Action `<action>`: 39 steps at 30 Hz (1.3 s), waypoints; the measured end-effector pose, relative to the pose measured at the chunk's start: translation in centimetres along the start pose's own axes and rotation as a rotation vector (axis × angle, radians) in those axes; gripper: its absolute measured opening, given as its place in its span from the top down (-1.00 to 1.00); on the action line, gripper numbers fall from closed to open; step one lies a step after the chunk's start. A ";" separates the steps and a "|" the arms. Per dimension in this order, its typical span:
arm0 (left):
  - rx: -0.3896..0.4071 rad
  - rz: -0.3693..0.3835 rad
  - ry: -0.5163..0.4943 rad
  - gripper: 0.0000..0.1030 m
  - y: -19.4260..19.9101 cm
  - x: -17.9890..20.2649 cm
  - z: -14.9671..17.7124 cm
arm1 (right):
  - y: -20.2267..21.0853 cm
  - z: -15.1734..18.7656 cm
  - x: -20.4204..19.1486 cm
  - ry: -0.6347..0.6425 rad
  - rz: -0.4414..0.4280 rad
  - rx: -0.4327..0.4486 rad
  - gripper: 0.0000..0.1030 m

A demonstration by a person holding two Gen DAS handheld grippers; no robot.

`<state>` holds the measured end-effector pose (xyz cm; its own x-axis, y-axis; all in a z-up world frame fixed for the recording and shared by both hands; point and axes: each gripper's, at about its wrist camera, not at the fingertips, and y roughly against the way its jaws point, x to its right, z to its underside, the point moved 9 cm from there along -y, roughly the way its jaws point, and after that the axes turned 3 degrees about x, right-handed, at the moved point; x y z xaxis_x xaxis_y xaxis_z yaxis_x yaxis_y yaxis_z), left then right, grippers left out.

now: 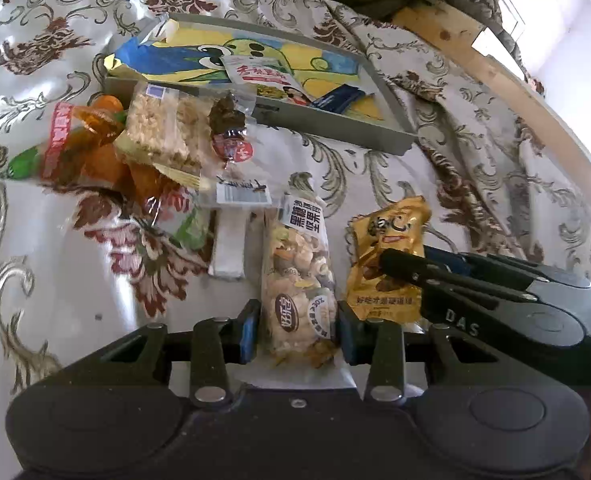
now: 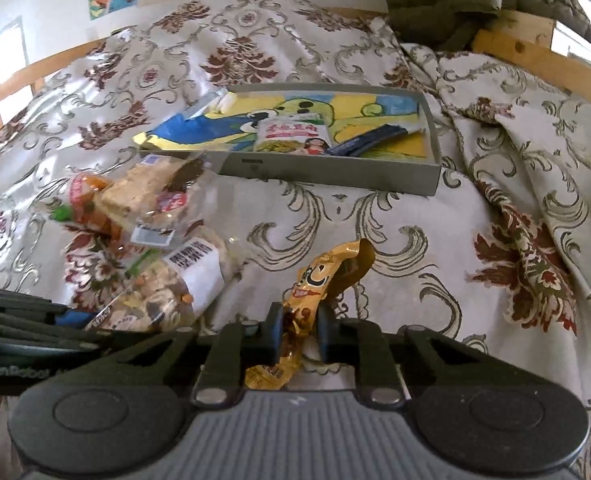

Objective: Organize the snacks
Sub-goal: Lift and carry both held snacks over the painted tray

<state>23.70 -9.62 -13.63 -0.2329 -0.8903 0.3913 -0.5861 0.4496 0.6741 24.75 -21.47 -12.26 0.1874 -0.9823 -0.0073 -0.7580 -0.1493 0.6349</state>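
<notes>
Left gripper (image 1: 298,330) pads clamp a clear nut-mix pack (image 1: 299,280) at its lower part, jaws partly closed; the pack's label end sticks out ahead of the fingers. Right gripper (image 2: 300,330) is nearly closed, pinching a yellow packet (image 2: 319,280) crumpled between the pads, top poking ahead. Grey tray (image 2: 335,174) lies well ahead of both, holding a white-red packet (image 2: 291,136) and dark stick (image 2: 369,140). Snack pile (image 1: 135,140) sits ahead-left on the floral cloth (image 2: 375,224).
</notes>
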 end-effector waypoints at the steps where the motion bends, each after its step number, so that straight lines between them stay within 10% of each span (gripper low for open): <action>1: 0.005 0.007 0.010 0.21 0.5 0.1 0.2 | 0.4 -0.1 -0.1 0.005 0.001 0.008 0.66; 17: 0.099 0.103 0.084 0.22 5.6 2.5 1.5 | 5.6 -0.2 -1.4 0.007 0.008 0.118 0.69; 39: 0.325 -0.045 0.046 0.21 1.8 -4.2 -17.1 | 2.4 -13.0 0.2 -0.016 -0.066 0.318 0.68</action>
<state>36.87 -3.86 -3.39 -0.1707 -0.9012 0.3984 -0.8137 0.3569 0.4588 31.06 -20.60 -0.66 0.2351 -0.9705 -0.0542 -0.9021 -0.2386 0.3596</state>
